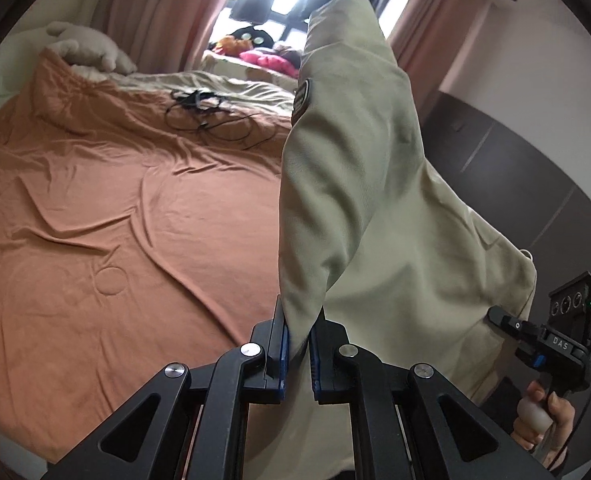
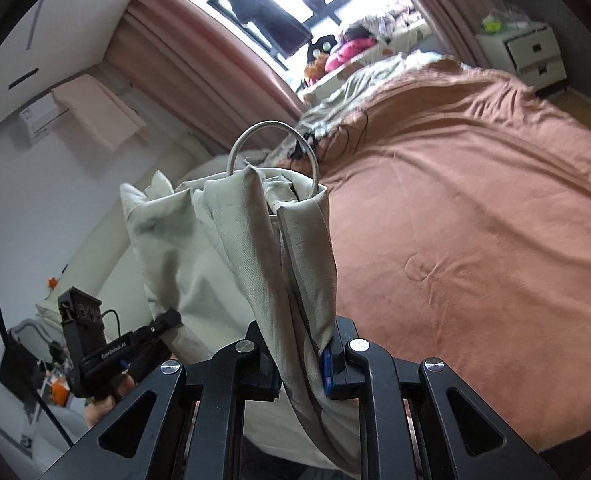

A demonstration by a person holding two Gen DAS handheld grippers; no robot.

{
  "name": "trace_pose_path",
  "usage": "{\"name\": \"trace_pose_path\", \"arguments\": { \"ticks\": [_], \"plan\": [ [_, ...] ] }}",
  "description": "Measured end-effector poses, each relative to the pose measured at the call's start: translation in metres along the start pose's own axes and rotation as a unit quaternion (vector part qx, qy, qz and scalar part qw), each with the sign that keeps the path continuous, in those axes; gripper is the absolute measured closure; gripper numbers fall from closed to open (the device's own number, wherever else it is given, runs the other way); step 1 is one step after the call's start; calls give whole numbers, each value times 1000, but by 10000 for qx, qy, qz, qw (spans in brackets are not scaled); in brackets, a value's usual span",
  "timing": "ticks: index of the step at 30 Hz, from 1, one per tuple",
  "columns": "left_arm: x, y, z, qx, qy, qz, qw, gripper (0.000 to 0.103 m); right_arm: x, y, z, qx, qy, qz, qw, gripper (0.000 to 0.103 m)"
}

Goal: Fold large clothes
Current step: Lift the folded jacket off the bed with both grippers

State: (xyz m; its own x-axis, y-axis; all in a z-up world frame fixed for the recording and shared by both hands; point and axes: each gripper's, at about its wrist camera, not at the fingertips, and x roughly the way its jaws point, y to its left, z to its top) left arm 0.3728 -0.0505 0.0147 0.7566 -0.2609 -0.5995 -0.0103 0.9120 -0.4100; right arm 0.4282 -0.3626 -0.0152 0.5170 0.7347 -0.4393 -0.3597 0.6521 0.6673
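I hold a pale khaki fabric jacket (image 1: 359,184) clamped in my left gripper (image 1: 298,344) and right gripper (image 2: 301,364) above the orange bedspread (image 1: 115,220), lifted for spreading flat next.

Your grippers clamp a plain pale-khaki jacket (image 1: 359,184); beyond it lie a plain orange-brown bedspread (image 1: 127,208) and dusty-pink curtains (image 1: 155,12).

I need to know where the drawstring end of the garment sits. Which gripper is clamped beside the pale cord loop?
The right gripper. Its bunch of beige jacket carries the cord loop at the top; the left gripper pinches plain fabric below a sleeve patch.
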Motion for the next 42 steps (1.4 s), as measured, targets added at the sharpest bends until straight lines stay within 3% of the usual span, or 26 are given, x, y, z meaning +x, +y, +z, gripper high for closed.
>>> {"name": "trace_pose_path", "arguments": {
  "ticks": [7, 20, 34, 42],
  "plan": [
    [-19, -60, -3, 345, -116, -369, 9987, 95, -68, 3, 16, -120, -413, -351, 9985, 88],
    [-6, -170, -5, 919, -51, -867, 9920, 95, -167, -29, 40, -131, -1025, -965, 9900, 88],
    [71, -243, -17, 1326, 538, -1399, 9798, 95, -228, -102, 58, 196, -1322, -1826, 9741, 88],
    [134, -274, -25, 1436, 1092, -1646, 9697, 95, -223, -154, 78, 446, -1170, -2303, 9650, 88]
  ]
}}
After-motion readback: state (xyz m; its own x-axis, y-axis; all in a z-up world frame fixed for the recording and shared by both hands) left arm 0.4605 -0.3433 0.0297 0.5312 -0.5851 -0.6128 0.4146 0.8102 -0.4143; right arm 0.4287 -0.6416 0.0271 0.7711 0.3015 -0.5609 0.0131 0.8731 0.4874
